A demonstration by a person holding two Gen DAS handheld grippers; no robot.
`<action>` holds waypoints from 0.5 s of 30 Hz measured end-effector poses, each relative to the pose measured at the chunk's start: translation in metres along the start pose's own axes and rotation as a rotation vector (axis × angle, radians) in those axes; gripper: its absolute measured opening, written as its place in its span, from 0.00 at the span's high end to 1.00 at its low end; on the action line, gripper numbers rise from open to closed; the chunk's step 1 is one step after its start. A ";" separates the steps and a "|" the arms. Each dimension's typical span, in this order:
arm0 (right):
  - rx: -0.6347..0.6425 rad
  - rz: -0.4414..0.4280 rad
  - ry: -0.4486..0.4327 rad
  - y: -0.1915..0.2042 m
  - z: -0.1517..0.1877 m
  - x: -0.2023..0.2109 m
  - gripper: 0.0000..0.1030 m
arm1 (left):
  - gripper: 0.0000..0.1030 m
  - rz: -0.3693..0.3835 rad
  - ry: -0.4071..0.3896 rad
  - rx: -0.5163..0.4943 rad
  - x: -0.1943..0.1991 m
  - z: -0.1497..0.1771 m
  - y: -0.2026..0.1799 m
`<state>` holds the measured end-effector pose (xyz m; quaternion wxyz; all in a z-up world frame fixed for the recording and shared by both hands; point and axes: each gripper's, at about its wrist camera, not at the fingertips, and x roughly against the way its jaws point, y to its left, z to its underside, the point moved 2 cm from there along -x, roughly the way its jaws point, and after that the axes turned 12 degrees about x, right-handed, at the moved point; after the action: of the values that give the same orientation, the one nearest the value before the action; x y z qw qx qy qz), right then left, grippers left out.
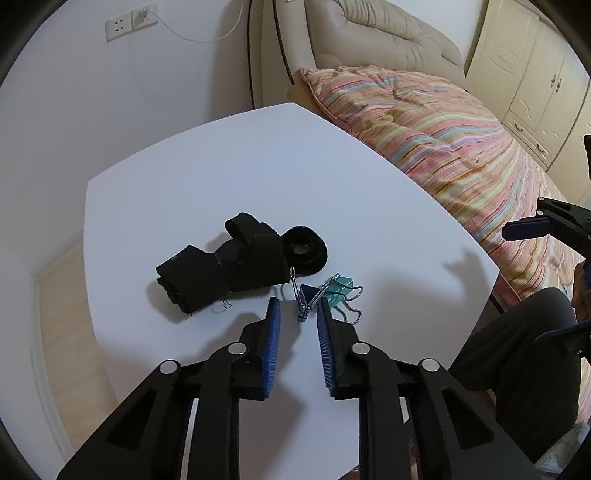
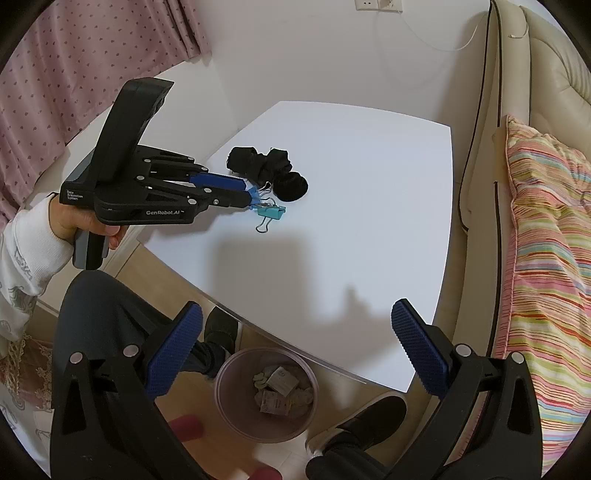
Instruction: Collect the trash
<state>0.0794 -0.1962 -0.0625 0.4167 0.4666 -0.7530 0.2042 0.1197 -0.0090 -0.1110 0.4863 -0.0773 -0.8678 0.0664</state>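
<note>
Blue binder clip (image 1: 303, 300) sits between the left gripper (image 1: 298, 307) jaws, narrowed onto it; teal clip (image 1: 338, 288) just beyond. Right gripper (image 2: 297, 321) jaws wide, empty.

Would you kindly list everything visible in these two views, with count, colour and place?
flat white table: one, white, centre
folded black fabric strap: one, black, on table
fuzzy black ring: one, black, against the strap
blue binder clip: one, blue, beside the strap
teal binder clip: one, teal, touching the blue one
translucent pink bin: one, on floor, holding crumpled paper
striped quilt: one, pink multicolour, on beige sofa
left gripper: black, blue pads, shut on the blue clip
right gripper: open, empty
left hand: white sleeve
</note>
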 end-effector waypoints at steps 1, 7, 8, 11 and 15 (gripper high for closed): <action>0.000 -0.001 0.000 0.000 0.000 0.000 0.03 | 0.90 0.000 0.002 -0.002 0.000 0.000 0.000; -0.002 -0.002 -0.002 -0.001 0.000 -0.001 0.03 | 0.94 0.007 0.003 0.002 0.001 0.001 -0.002; -0.002 -0.004 -0.003 -0.001 0.000 -0.001 0.03 | 0.94 0.008 0.001 0.002 0.001 0.002 -0.002; 0.003 -0.006 -0.004 0.000 -0.002 -0.003 0.03 | 0.94 0.012 -0.010 0.009 0.006 0.003 -0.003; 0.020 -0.010 -0.006 0.004 -0.011 -0.006 0.03 | 0.94 0.012 -0.026 0.018 0.017 0.004 -0.002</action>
<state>0.0824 -0.1838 -0.0611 0.4106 0.4750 -0.7500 0.2080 0.1073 -0.0082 -0.0989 0.4753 -0.0775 -0.8729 0.0782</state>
